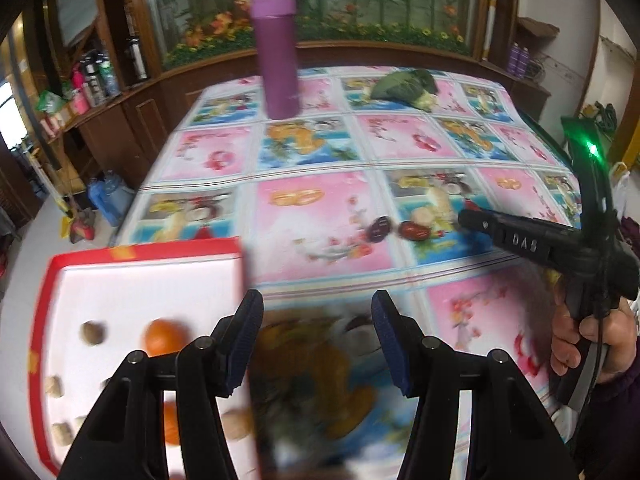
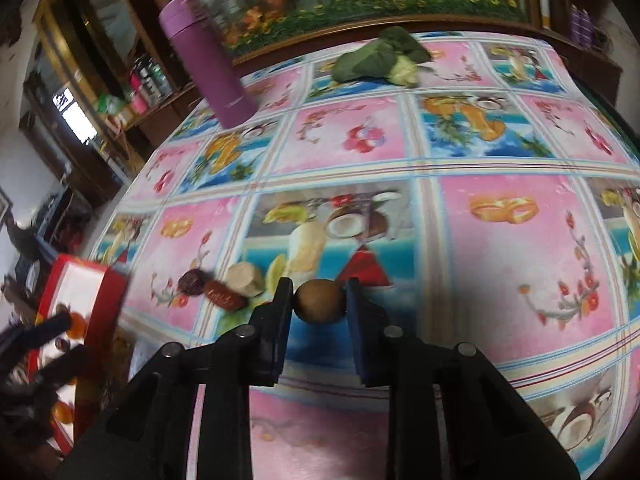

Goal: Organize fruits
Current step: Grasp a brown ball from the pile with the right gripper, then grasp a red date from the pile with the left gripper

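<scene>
Round brown longan-like fruit (image 2: pixel 320 302) is held between the closed-in jaws of the right gripper (image 2: pixel 319 300), the red-rimmed white tray (image 2: pixel 106 280) lying well to its left beside the open, empty left gripper (image 1: pixel 318 320).

Both wrist cameras are looking forward along their own black fingers, low and close over the tabletop covered in a pink-and-blue fruit-print cloth (image 1: pixel 320 208). The left view is sitting nearer the red-rimmed white tray (image 1: pixel 132 292) at near left. Both are sharing the tall purple cylindrical bottle (image 2: pixel 206 66) and leafy green vegetable (image 2: pixel 380 60) far across.
</scene>
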The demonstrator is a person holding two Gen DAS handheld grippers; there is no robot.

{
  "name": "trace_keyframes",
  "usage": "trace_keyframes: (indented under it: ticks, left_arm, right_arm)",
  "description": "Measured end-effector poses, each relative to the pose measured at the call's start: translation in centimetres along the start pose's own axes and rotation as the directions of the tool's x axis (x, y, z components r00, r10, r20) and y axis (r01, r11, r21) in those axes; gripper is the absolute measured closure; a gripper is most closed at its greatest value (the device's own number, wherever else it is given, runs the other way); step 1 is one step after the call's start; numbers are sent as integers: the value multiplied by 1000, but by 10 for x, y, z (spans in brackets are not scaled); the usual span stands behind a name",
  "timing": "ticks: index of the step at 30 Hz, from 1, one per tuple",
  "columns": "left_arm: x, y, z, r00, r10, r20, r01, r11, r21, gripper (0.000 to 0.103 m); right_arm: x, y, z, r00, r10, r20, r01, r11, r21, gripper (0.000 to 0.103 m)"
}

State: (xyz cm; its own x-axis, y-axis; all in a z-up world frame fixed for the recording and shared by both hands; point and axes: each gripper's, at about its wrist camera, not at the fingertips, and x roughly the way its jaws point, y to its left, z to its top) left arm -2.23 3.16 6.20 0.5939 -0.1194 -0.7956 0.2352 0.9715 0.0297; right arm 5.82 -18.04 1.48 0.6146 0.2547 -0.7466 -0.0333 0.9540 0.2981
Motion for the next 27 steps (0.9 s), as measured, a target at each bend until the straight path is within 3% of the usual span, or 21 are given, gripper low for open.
trace_keyframes:
  ticks: [5,10,21,23,25,27]
  left_arm:
    - [33,-33,14,994,-92,-61,94,995,30,47]
    - [64,-50,27,987,-127,-95,130,991,24,53]
    - [89,-59,42,989,-116,-91,119,992,40,53]
    - [89,-60,42,990,-110,-83,114,992,48,57]
    - [88,-60,41,991,-108,-75,112,992,62,70]
    - [87,-59,41,990,-118,-76,123,990,62,70]
  right_arm:
    - [-3,-18,6,1000,-5,1,5,998,59,74]
    - [-2,-28,11,1000,8,-8,-7,995,96,74]
    - [-5,-26,13,999,41,-3,-41,993,109,74]
    - [-6,-27,13,999,42,1,-42,993,111,74]
    - [-6,-27,13,999,41,1,-41,993,111,74]
    - [-6,-27,13,999,38,0,-38,993,111,74]
